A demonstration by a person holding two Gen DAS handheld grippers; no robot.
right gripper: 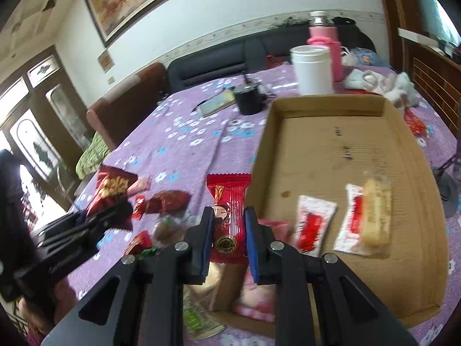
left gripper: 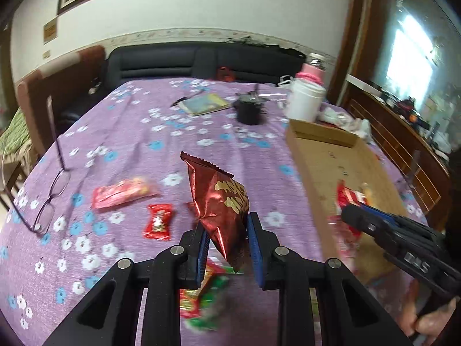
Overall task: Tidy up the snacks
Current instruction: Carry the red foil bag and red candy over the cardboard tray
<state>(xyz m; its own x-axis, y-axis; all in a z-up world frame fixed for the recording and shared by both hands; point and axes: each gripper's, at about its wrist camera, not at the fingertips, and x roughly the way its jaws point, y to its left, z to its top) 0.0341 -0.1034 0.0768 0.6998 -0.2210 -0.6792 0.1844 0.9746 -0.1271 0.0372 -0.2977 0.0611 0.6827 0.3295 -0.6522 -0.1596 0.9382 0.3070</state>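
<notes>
Blue-padded jaws of the left gripper pinch a crinkled dark-red foil packet near its lower end, so the bag stands up above the purple flowered tablecloth. Just to its right, the right gripper is clamped tight on a flat bright-red packet with a cartoon figure, held over the near-left rim of the cardboard tray.

Inside the tray lie two white-and-red sachets and a pale wafer bar in clear wrap. Loose on the cloth sit a pink packet, a small red candy and green-and-red wrappers beneath the left gripper. Spectacles rest at the left edge; a white jar and a pink bottle stand beyond the tray.

To my eye both packets are bound for the tray. Each wants carrying well past the rim and over bare cardboard before the jaws let go, so nothing lands on the wall or piles on the sachets.
</notes>
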